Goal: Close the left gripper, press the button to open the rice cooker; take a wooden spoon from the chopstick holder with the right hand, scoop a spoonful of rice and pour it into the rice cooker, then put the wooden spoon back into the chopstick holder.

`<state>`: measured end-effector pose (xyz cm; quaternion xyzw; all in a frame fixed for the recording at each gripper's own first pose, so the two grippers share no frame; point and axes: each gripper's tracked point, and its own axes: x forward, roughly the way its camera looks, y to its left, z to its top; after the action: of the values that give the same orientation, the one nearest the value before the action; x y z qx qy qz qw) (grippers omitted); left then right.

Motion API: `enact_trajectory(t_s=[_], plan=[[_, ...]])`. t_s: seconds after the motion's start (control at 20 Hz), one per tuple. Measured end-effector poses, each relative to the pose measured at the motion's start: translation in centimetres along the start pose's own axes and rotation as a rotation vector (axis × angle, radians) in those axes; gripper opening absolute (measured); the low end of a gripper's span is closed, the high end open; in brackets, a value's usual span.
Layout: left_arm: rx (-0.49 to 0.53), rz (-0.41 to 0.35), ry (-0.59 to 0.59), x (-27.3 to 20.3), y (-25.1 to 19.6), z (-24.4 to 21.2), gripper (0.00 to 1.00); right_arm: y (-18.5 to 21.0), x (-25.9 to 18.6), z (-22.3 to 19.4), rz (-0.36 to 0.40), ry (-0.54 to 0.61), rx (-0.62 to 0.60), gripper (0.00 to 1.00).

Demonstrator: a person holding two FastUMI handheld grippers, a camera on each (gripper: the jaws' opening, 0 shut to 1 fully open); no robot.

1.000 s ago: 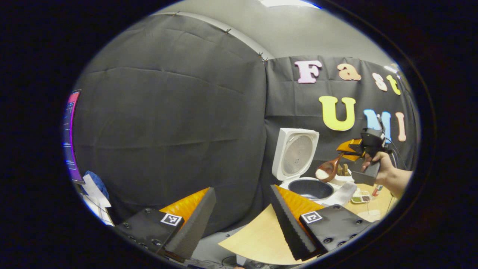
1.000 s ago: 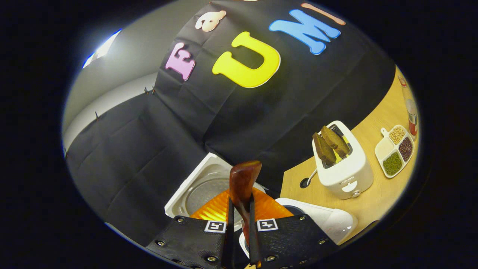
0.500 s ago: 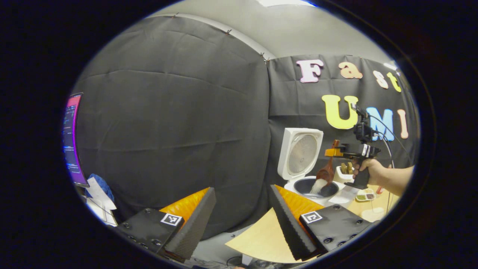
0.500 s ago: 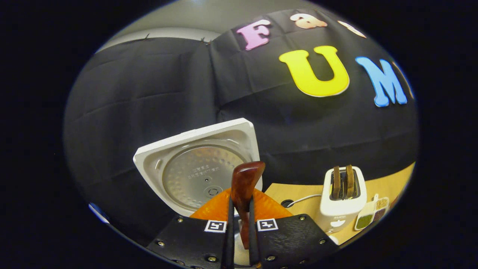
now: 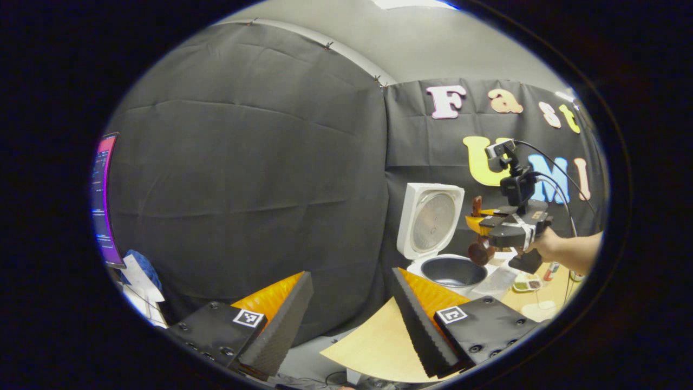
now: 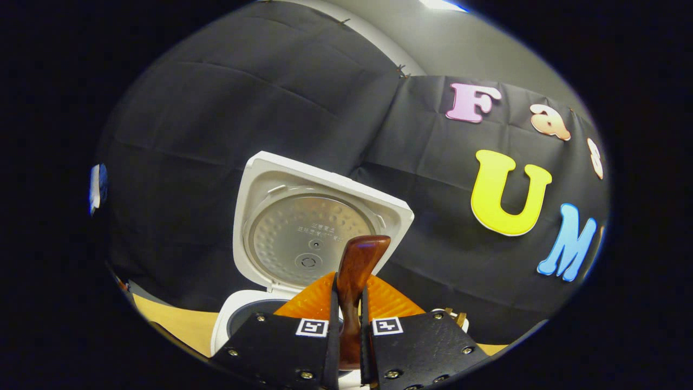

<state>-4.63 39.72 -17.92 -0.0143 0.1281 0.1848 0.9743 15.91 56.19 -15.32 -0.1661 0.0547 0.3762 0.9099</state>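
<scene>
Black creased cloth is backing a pale wooden desk [image 5: 373,346]. At left, the left gripper [image 5: 352,319] is holding its ribbed foam fingers wide apart around nothing. Farther right, the white rice cooker [image 5: 433,238] is standing lid-up, its dimpled metal liner's print too small to read. The right gripper [image 6: 346,330] is pinching the glossy wooden spoon [image 6: 354,276], whose bowl is hanging hidden beneath it.

Tool [image 6: 346,330] grips wooden spoon [image 6: 357,271] before open rice cooker [image 6: 303,233].
</scene>
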Motion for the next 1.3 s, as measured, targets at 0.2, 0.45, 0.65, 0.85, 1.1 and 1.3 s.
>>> enact_trajectory(t_s=[0.2, 0.45, 0.65, 0.85, 1.1, 1.3], plan=[[0.0, -0.016, -0.009, 0.0, -0.2, 0.1, 1.0, -0.3, -0.5, -0.1, 0.033, 0.028, 0.134, 0.15], [0.006, -0.041, -0.027, 0.3, -0.4, 0.4, 1.0, -4.4, -3.4, 1.3, 0.016, 0.045, 0.56, 0.16], [0.023, -0.063, -0.065, 0.1, -0.6, 1.5, 0.95, -9.2, -7.1, 2.7, -0.055, 0.002, 0.795, 0.16], [0.017, -0.107, -0.106, -0.4, -4.1, 4.8, 1.0, -13.7, -11.6, 3.9, -0.145, -0.061, 0.829, 0.15], [0.015, -0.144, -0.156, 1.2, -9.6, 7.9, 0.95, -19.1, -19.2, 2.8, -0.261, -0.083, 0.799, 0.16], [0.002, -0.189, -0.176, 0.3, -13.1, 8.6, 0.95, -22.9, -25.2, 0.4, -0.35, -0.082, 0.795, 0.16]])
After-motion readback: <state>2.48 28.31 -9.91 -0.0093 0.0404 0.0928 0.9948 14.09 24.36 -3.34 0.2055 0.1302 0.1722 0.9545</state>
